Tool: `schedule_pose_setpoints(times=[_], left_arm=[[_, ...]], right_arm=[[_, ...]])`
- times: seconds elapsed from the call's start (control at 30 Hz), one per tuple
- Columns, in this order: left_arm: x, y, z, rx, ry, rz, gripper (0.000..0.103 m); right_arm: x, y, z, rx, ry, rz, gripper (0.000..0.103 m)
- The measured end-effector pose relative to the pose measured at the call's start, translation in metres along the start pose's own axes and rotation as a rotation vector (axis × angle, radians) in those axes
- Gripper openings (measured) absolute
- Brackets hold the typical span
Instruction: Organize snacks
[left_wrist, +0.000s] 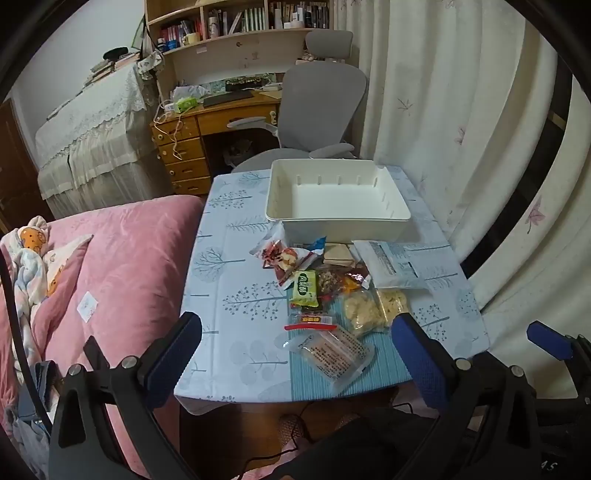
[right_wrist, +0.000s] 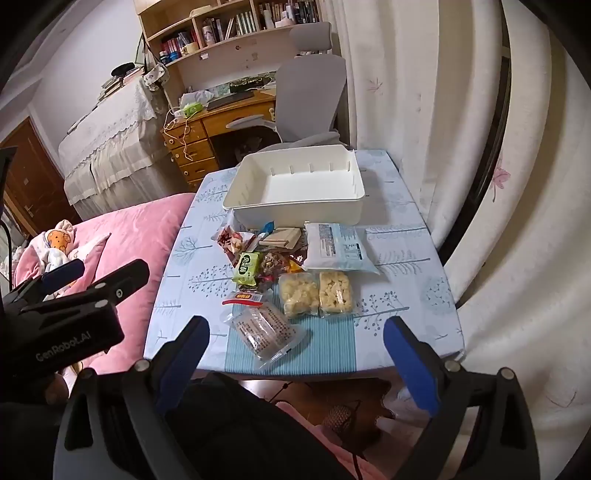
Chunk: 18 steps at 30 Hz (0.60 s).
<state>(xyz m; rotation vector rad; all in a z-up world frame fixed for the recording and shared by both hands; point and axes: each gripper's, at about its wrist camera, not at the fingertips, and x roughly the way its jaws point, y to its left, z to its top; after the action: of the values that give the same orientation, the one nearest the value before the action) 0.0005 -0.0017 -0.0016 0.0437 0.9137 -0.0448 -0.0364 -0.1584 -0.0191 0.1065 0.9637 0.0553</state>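
Note:
An empty white bin (left_wrist: 338, 199) (right_wrist: 295, 192) stands at the far end of the small table (left_wrist: 236, 258) (right_wrist: 406, 258). Several snack packets lie in a pile in front of it: a green packet (left_wrist: 304, 288) (right_wrist: 248, 272), a clear packet of brown biscuits (left_wrist: 332, 352) (right_wrist: 264, 330), two clear packs of pale puffs (left_wrist: 373, 308) (right_wrist: 316, 295), a large white pouch (left_wrist: 388, 262) (right_wrist: 336, 251). My left gripper (left_wrist: 297, 332) is open and empty, short of the table's near edge. My right gripper (right_wrist: 295, 332) is open and empty, also at the near edge.
A pink bed (left_wrist: 110, 266) (right_wrist: 129, 236) lies left of the table. A curtain (left_wrist: 461, 110) (right_wrist: 424, 92) hangs on the right. A grey office chair (left_wrist: 317, 107) and a wooden desk (left_wrist: 207, 122) stand behind the table. The left gripper's body shows in the right wrist view (right_wrist: 66, 317).

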Motion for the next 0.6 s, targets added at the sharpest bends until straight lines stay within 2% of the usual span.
schedule_pose_setpoints(times=[0.3,0.37,0.5,0.6], left_arm=[[0.024,-0.021,-0.001,0.002,0.022,0.001,0.102],[0.012,-0.004,0.005,-0.017,0.018,-0.017,0.102],[0.009,-0.003,0.007,-0.018,0.01,-0.013,0.102],[0.007,-0.002,0.008,-0.017,0.0,-0.008,0.102]], right_arm=[[0.004,-0.001,0.002,0.005,0.018,0.006,0.096],[-0.001,-0.001,0.005,0.005,0.018,0.005,0.096],[-0.01,-0.001,0.011,0.006,0.021,0.002,0.096],[0.004,-0.002,0.009,0.005,0.027,-0.001,0.096]])
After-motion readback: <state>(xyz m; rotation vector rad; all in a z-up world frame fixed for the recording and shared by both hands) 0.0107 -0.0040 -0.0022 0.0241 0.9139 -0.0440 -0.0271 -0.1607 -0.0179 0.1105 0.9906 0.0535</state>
